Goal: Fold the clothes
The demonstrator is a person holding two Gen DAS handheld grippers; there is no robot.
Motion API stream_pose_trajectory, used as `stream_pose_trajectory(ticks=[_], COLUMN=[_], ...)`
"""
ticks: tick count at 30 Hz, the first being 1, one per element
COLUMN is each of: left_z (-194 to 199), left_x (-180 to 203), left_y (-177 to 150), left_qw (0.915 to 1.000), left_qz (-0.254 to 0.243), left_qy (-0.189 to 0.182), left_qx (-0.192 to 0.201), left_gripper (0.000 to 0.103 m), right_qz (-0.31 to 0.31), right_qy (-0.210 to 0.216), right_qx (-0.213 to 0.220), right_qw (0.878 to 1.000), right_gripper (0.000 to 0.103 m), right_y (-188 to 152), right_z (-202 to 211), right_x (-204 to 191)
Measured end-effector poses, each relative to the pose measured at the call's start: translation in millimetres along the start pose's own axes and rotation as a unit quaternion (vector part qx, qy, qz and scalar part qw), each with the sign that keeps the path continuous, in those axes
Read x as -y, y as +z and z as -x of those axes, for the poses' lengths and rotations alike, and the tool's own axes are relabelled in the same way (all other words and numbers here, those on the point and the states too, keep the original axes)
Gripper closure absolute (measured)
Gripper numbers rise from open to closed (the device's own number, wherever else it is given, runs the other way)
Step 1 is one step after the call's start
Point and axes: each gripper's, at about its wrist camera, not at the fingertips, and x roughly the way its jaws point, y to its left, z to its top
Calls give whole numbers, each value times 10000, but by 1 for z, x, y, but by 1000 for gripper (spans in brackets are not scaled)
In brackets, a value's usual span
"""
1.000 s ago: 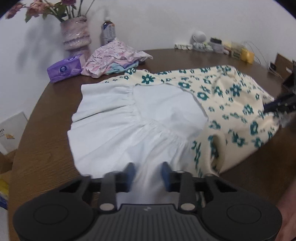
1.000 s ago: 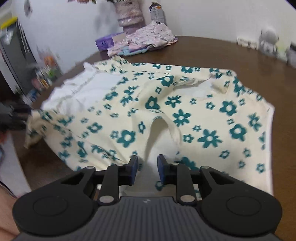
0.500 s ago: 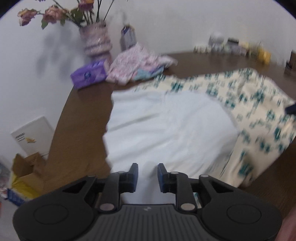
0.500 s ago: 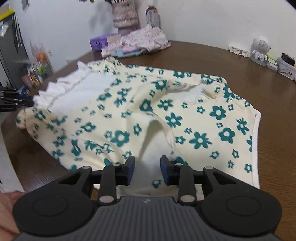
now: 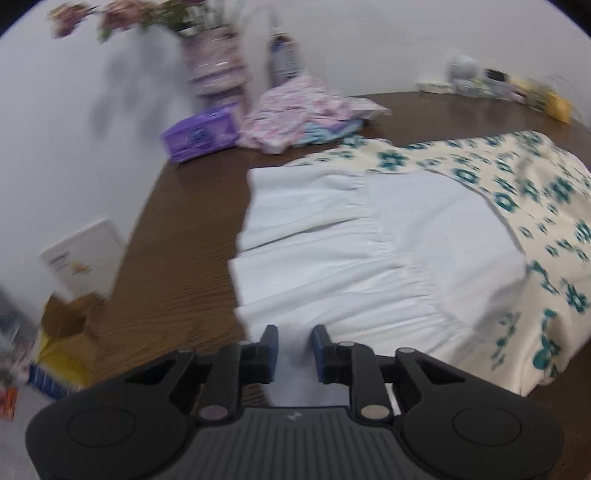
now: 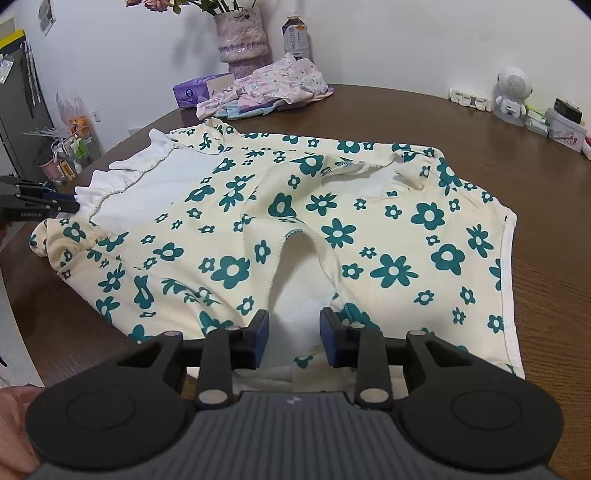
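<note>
Home room, wooden table [image 6: 517, 155], flower vase [image 6: 242, 37], tissue pack [image 6: 195, 92], drink bottle [image 6: 295, 37]

Layout, table [image 6: 535, 229]
Dress [image 6: 295, 221] spread mid-table; clothes pile [image 6: 273, 90] behind it, tissue pack [image 6: 195, 90] left of pile, vase [image 6: 242, 40] behind.

The floral garment [image 6: 332, 229] is soft matt cloth. The surface [image 6: 535, 206] looks like grained brown wood. The tongs [image 6: 294, 330] seem matt black plastic.

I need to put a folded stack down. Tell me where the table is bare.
Bare wood lies right of the floral garment, between its hem and the clutter by the white robot figure. A narrower strip runs left of the white ruffle. Crowded: the far corner with tissue pack, pink clothes pile and vase.
</note>
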Motion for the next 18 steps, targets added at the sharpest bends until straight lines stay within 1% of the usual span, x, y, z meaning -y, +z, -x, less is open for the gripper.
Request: stream_pose_trajectory(ticks=[1, 2, 3, 4, 6, 7, 9, 10, 11, 14, 17, 18], left_z=[8, 15, 19, 22, 17, 13, 9, 7, 5, -1, -4, -3], left_x=[-2, -1, 2, 7, 17, 19, 17, 16, 15, 11, 6, 5], left_y=[-2, -3, -5, -8, -13, -16, -16, -15, -15, -12, -11, -12], left_qw=[9999, 9996, 9995, 9995, 9990, 9987, 9986, 9986, 9986, 9989, 9991, 9991], left_qz=[96, 131, 54, -70, -306, -359, -292, -243, -215, -132, 55, 137], left_qy=[-119, -243, -288, -302, -304, -313, -427, -467, -472, -446, -425, -390], left_qx=[67, 97, 86, 66, -102, -153, -80, -55, -22, 47, 73, 76], left_gripper=[78, 60, 51, 46, 47, 50, 64, 78, 84, 88, 88, 86], right_qz=[-1, -20, -44, -67, -33, -6, 46, 49, 34, 13, 14, 17], right_qy=[4, 21, 45, 68, 79, 74, 64, 65, 76, 93, 79, 71], right_qx=[13, 27, 36, 46, 38, 39, 41, 47, 61, 95, 142, 165], right_qw=[10000, 10000, 10000, 9999, 10000, 10000, 10000, 10000, 9999, 9999, 9999, 9998], right_gripper=[72, 71, 70, 68, 65, 64, 63, 63, 63, 63, 63, 63], right_y=[0, -1, -1, -1, -1, -1, -1, -2, -2, -3, -5, -6], right_z=[0, 1, 1, 1, 0, 0, 0, 0, 0, 0, 1, 1], right_x=[0, 1, 1, 2, 0, -1, -3, -3, -3, -2, -3, -3])
